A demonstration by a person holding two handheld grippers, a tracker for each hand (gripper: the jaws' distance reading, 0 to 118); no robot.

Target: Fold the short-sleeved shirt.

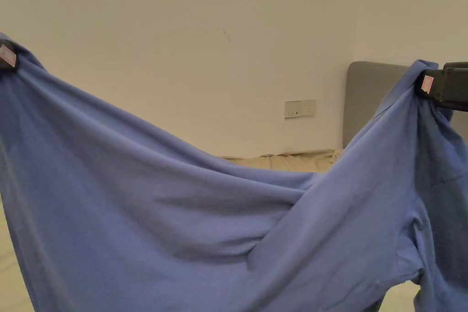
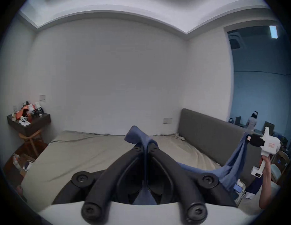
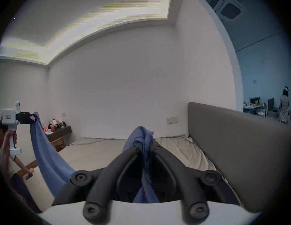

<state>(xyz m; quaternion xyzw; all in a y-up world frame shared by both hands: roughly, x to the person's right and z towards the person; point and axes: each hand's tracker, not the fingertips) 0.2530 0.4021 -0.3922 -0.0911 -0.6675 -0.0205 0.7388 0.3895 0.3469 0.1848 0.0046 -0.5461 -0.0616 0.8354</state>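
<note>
In head view, blue shirt (image 1: pixel 192 217) strung up in the air between left gripper (image 1: pixel 8 56) and right gripper (image 1: pixel 427 84), sagging mid-span above the bed (image 1: pixel 292 161), likely to shake it flat before laying down. In left gripper view, jaws clamped on a bunched shirt edge (right hand (image 2: pixel 265 163) raised, farther off). In right gripper view, same clamp on cloth, left hand (image 3: pixel 10 136) held high.

Beige bed (image 2: pixel 92 149), grey headboard (image 2: pixel 205 131)

Plain white walls (image 2: pixel 109 76) around a bed (image 2: pixel 86 150) in beige sheeting, grey padded headboard (image 3: pixel 230 140) along one side. Cluttered dark side table (image 2: pixel 30 123) in the corner; wall socket (image 1: pixel 300 108) near the headboard; recessed ceiling (image 3: pixel 86 12) lit.
</note>
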